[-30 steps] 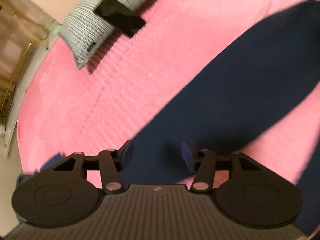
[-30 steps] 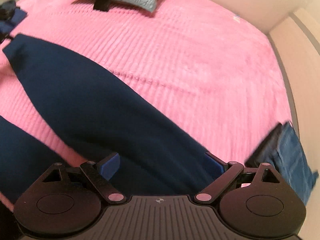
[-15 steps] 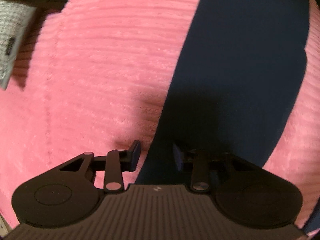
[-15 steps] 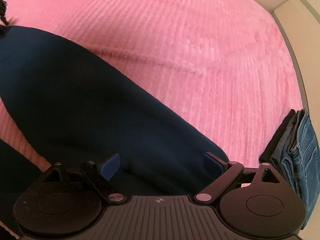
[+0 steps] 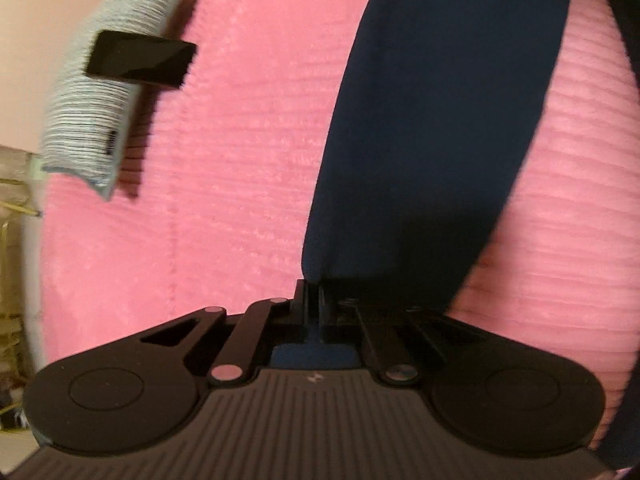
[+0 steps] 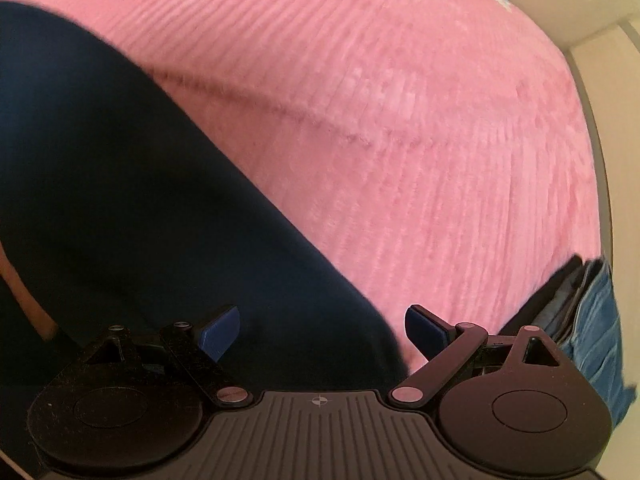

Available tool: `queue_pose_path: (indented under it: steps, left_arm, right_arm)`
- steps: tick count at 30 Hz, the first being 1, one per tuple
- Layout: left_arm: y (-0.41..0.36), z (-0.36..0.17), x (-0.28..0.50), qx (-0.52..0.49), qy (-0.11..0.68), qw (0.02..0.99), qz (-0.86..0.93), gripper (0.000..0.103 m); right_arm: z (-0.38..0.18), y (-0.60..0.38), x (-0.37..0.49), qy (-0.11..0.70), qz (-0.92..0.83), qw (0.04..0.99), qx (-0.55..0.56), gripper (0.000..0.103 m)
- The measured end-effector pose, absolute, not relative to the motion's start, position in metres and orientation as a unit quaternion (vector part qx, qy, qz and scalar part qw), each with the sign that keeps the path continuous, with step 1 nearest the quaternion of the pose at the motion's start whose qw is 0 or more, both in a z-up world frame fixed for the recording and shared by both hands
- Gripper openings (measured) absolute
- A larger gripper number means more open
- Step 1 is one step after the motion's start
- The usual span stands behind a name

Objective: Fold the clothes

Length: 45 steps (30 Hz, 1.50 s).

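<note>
On pink bedspread (image 5: 240,200): 1 navy garment (image 5: 432,140), laid long. Left gripper (image 5: 314,300) clenched on its end, likely for lifting into a fold. Right gripper (image 6: 320,330) spread wide above it, empty.

Left tool (image 5: 312,296): bare pink bed cover (image 5: 240,184) free 10–11 o'c; grey pillow (image 5: 92,112) w/ black box (image 5: 140,65) blocks far 10. Right tool (image 6: 322,330): cover open 12–2 o'c; folded jeans stack (image 6: 592,320) obstructs at 3, by bed edge.
</note>
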<state>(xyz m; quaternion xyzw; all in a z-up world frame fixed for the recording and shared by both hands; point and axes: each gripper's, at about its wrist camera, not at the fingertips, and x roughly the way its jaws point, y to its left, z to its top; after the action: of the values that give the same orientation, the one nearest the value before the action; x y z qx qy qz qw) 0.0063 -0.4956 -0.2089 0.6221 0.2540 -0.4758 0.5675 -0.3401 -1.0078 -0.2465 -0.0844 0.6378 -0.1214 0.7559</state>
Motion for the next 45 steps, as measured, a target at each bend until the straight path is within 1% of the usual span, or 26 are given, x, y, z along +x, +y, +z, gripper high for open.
queue_pose_path:
  steps: [1, 2, 3, 8, 9, 10, 11, 12, 13, 14, 15, 19, 22, 24, 26, 27, 28, 30, 31, 33, 37, 40, 43, 45]
  left_arm:
    - [-0.495, -0.205, -0.002, 0.623, 0.252, 0.571, -0.471, 0.002]
    - [-0.492, -0.203, -0.008, 0.626, 0.249, 0.574, -0.467, 0.002]
    - [-0.488, -0.201, -0.014, 0.628, 0.247, 0.576, -0.462, 0.002]
    - [-0.489, -0.199, -0.037, 0.648, 0.231, 0.584, -0.431, 0.002]
    - [-0.49, -0.199, -0.041, 0.654, 0.226, 0.584, -0.425, 0.002]
    - [-0.49, -0.199, -0.046, 0.66, 0.221, 0.582, -0.42, 0.002]
    - [-0.493, -0.2, -0.047, 0.667, 0.216, 0.58, -0.415, 0.002]
    - [-0.494, -0.198, -0.051, 0.673, 0.21, 0.579, -0.41, 0.002]
    - [-0.496, -0.196, -0.055, 0.678, 0.205, 0.578, -0.404, 0.002]
    - [-0.495, -0.19, -0.061, 0.68, 0.199, 0.583, -0.397, 0.002]
    - [-0.493, -0.184, -0.067, 0.682, 0.194, 0.588, -0.39, 0.002]
    - [-0.488, -0.135, -0.099, 0.666, 0.169, 0.631, -0.359, 0.002]
    - [-0.46, -0.106, -0.147, 0.661, 0.172, 0.641, -0.35, 0.002]
    - [-0.437, -0.098, -0.183, 0.657, 0.193, 0.641, -0.348, 0.002]
    - [-0.412, -0.1, -0.221, 0.65, 0.229, 0.637, -0.347, 0.002]
    - [-0.402, -0.111, -0.24, 0.652, 0.248, 0.626, -0.349, 0.002]
    - [-0.392, -0.124, -0.258, 0.654, 0.268, 0.614, -0.351, 0.002]
    - [-0.38, -0.157, -0.285, 0.667, 0.295, 0.581, -0.362, 0.002]
    - [-0.377, -0.173, -0.295, 0.669, 0.305, 0.567, -0.372, 0.002]
    - [-0.37, -0.201, -0.313, 0.671, 0.317, 0.546, -0.39, 0.002]
    - [-0.356, -0.229, -0.323, 0.654, 0.311, 0.55, -0.417, 0.002]
    - [-0.342, -0.236, -0.314, 0.638, 0.296, 0.566, -0.431, 0.002]
    - [-0.326, -0.24, -0.308, 0.627, 0.273, 0.579, -0.444, 0.002]
    - [-0.317, -0.241, -0.304, 0.625, 0.253, 0.589, -0.445, 0.002]
  right_arm:
    - [-0.252, -1.012, -0.339, 0.638, -0.108, 0.756, -0.095, 0.088]
    - [-0.258, -1.017, -0.339, 0.639, -0.095, 0.756, -0.105, 0.075]
    - [-0.264, -1.021, -0.338, 0.639, -0.082, 0.756, -0.116, 0.071]
    - [-0.296, -1.044, -0.33, 0.633, -0.027, 0.758, -0.154, 0.07]
    - [-0.302, -1.046, -0.328, 0.638, -0.012, 0.755, -0.149, 0.068]
    - [-0.309, -1.048, -0.327, 0.643, 0.003, 0.752, -0.144, 0.062]
    - [-0.315, -1.05, -0.326, 0.648, 0.018, 0.749, -0.138, 0.043]
    - [-0.316, -1.049, -0.327, 0.649, 0.031, 0.75, -0.125, 0.018]
    - [-0.313, -1.047, -0.329, 0.649, 0.03, 0.751, -0.122, 0.008]
    - [-0.306, -1.041, -0.333, 0.642, 0.022, 0.755, -0.129, 0.004]
    - [-0.295, -1.035, -0.34, 0.628, 0.013, 0.766, -0.141, 0.004]
    - [-0.221, -1.002, -0.399, 0.53, -0.044, 0.826, -0.187, 0.004]
    - [-0.176, -0.953, -0.474, 0.474, -0.061, 0.849, -0.225, 0.004]
    - [-0.167, -0.915, -0.528, 0.457, -0.053, 0.857, -0.233, 0.004]
    - [-0.178, -0.881, -0.575, 0.463, -0.045, 0.855, -0.23, 0.004]
    - [-0.19, -0.869, -0.592, 0.478, -0.037, 0.85, -0.215, 0.005]
    - [-0.206, -0.857, -0.605, 0.5, -0.03, 0.842, -0.201, 0.009]
    - [-0.238, -0.841, -0.621, 0.538, -0.037, 0.822, -0.183, 0.065]
    - [-0.25, -0.835, -0.627, 0.55, -0.047, 0.816, -0.172, 0.066]
    - [-0.254, -0.829, -0.628, 0.555, -0.078, 0.819, -0.126, 0.066]
    - [-0.259, -0.822, -0.625, 0.556, -0.153, 0.817, -0.019, 0.066]
    - [-0.26, -0.824, -0.624, 0.536, -0.238, 0.806, 0.082, 0.066]
    - [-0.257, -0.823, -0.628, 0.491, -0.317, 0.795, 0.164, 0.066]
    - [-0.257, -0.819, -0.623, 0.462, -0.347, 0.797, 0.176, 0.066]
